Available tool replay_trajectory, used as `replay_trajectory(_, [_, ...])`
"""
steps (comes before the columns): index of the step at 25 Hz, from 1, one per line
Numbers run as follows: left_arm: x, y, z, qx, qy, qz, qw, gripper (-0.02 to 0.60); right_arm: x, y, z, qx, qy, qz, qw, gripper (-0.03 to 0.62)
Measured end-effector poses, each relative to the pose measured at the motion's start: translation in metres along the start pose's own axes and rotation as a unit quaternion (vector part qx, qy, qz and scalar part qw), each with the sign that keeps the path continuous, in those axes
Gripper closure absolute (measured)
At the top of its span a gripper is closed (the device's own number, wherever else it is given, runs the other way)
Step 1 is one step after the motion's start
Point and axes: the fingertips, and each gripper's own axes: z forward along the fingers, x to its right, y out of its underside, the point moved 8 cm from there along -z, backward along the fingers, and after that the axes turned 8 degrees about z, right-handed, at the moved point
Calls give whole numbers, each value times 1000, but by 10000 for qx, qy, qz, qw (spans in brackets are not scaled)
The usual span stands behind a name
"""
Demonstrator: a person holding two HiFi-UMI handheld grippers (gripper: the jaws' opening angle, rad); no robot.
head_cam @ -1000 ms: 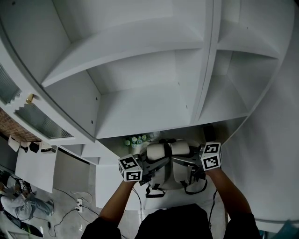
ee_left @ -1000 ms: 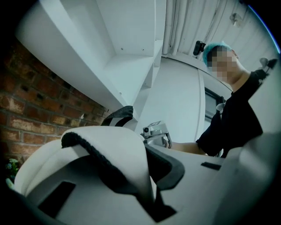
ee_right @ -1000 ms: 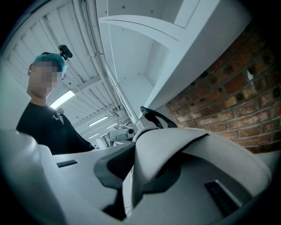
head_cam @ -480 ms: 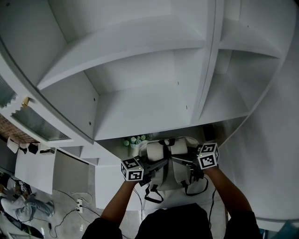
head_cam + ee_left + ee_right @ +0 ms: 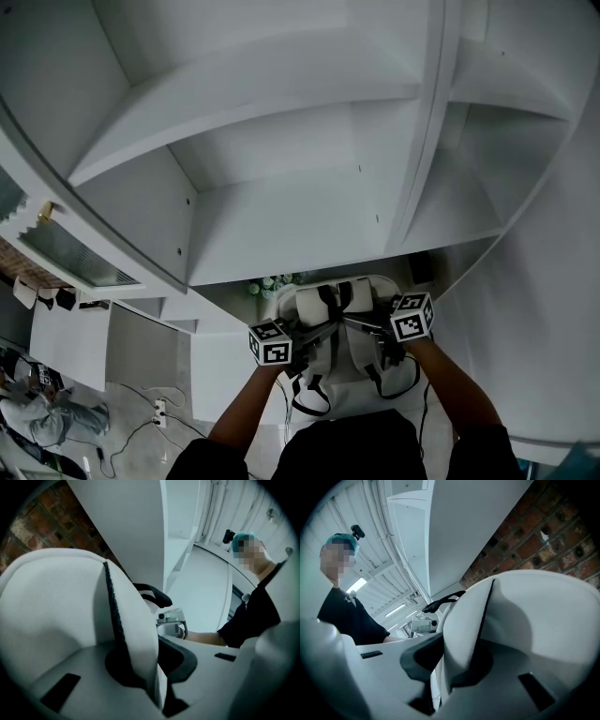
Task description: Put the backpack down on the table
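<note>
Now lower than a moment ago, the white backpack (image 5: 337, 323) is hung between two sets of narrow jaws, with a padded fold clamped by the left gripper (image 5: 150, 667) and another by the right gripper (image 5: 447, 667), so set-down on the table is judged near.

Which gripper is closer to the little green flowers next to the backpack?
Left. The left gripper, clamped on the white backpack, sits just below and right of the flowers. The right gripper grips the backpack's other side, farther right.
</note>
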Motion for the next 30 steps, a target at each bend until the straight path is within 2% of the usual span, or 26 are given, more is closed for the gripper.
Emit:
replay_trajectory(8, [-6,4,0,11,-30,-114,9999,529,9,1,2,41,9,123,9999,536])
replay_trajectory(12, [-6,0,-2,144,-33,-248,9996,526,7,-4,0,225,72,234,9994,530])
replay_trajectory(17, [-8,-3,-7,97,-155,-318,9993,479,6,-9,0,162,274,232,9992,465])
replay_trajectory(20, [-10,-6,-11,173,-360,-340,9986,447,10,-8,-3,215,487,271,9982,440])
replay_trajectory(26, [-14,-9,-21,405,-598,-420,9965,427,14,-9,-11,364,664,473,9960,413])
replay_trajectory(30, [-11,-8,-22,367,-661,-376,9964,408,16,-7,-17,374,818,474,9948,405])
